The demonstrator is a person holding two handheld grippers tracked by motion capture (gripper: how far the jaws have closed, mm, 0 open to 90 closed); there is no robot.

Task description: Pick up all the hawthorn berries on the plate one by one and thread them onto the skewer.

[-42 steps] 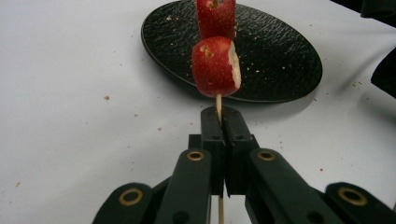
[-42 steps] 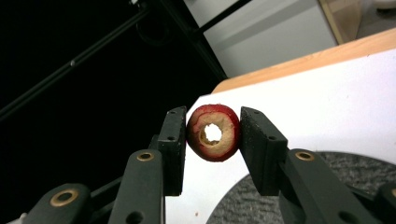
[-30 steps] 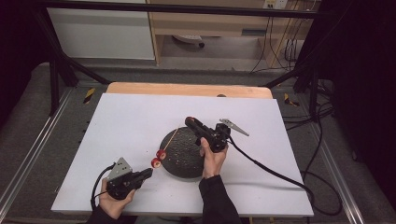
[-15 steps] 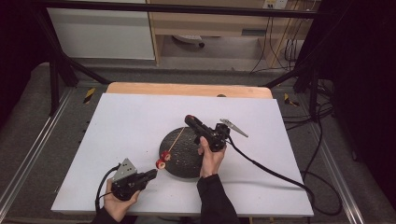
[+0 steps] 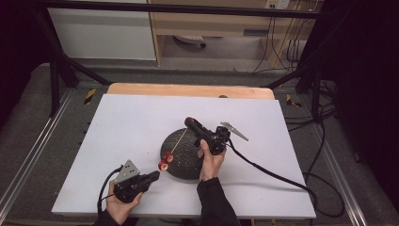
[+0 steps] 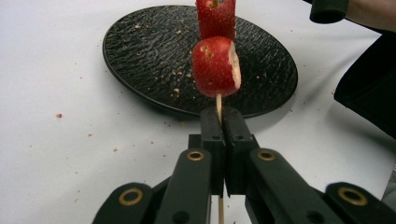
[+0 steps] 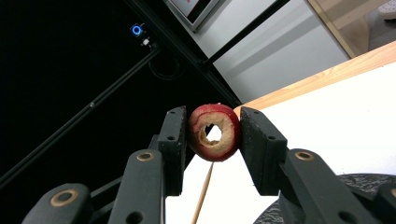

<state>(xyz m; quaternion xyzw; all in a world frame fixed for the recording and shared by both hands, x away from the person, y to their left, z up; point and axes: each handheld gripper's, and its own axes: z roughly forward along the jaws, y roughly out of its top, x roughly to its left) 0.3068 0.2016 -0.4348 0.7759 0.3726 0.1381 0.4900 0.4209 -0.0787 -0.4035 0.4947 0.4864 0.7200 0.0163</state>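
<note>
Between the right gripper (image 7: 212, 135) pads sits a cored red fruit ring (image 7: 214, 132).

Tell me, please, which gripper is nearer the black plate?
Right. The right gripper hangs over the plate's far rim, clamping a red fruit ring. The left gripper is off the plate's near-left edge, holding the skewer.

Left gripper (image 5: 153, 176) is clamped tight, jaws level; right gripper (image 5: 190, 122) is clenched, raised, hand beneath.
</note>
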